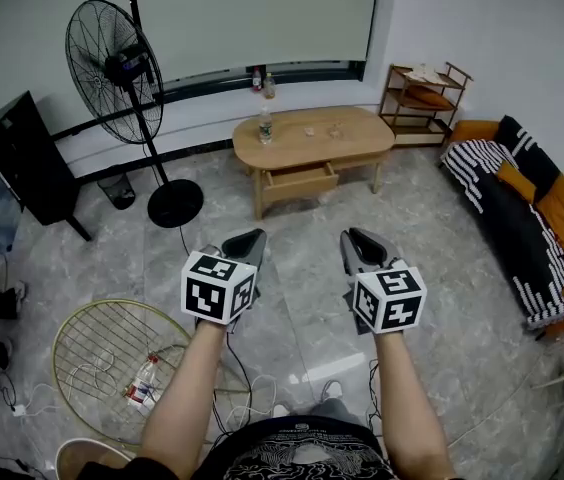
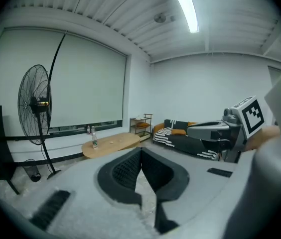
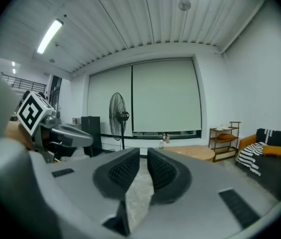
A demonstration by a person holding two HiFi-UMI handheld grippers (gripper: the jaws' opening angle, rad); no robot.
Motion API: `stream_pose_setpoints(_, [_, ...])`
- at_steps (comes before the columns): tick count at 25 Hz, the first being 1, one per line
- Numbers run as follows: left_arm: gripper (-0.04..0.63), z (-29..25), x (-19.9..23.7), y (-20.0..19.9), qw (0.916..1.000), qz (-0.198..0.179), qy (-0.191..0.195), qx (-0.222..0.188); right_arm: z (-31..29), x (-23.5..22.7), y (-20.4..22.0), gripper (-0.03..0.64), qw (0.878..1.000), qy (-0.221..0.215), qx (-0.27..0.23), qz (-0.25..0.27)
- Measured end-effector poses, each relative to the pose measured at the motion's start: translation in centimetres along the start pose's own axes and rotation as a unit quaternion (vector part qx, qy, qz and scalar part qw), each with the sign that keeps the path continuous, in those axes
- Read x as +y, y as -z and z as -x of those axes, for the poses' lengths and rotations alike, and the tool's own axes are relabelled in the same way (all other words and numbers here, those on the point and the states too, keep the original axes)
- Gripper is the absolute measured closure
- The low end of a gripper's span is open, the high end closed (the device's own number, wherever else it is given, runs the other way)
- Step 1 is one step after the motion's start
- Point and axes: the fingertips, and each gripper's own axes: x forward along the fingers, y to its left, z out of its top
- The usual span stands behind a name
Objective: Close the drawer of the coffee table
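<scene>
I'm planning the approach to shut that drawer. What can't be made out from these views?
- Inside of the drawer: head view, too far and small to see into.
- Small items on the coffee table: head view, too small to identify.
- Drawer front: both gripper views, too small to make out.

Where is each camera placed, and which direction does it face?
Head view: on the head, facing steeply down toward the coffee table; forearms, left gripper, right gripper show.
Left gripper view: on the left gripper, facing the coffee table; own jaws, right gripper show.
Right gripper view: on the right gripper, facing the fan; own jaws, left gripper show.
Shared: all show coffee table and fan.
</scene>
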Motion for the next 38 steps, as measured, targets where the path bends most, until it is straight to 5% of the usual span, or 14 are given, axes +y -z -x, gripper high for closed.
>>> stream_pose_setpoints(14, [0.594,-6.2,1.4,-1.5,0.9999,-0.006,-0.014,0.008,-5.0,-4.6,-0.1,0.447,1.0,-0.027,0.003,-0.001])
stream_pose_setpoints(29, [0.594,-20.9,4.1,-5.8,0.9977,0.005,-0.064,0.025,-15.8,-17.9,-1.7,0.317,0.997,-0.078,0.014,-0.015])
stream_pose_setpoints(38, [0.594,-25.1,5.7,-6.7,0.9946,0.011,-0.095,0.038,-20.1,-21.7,-1.9,0.31,0.994,-0.102,0.019,-0.024])
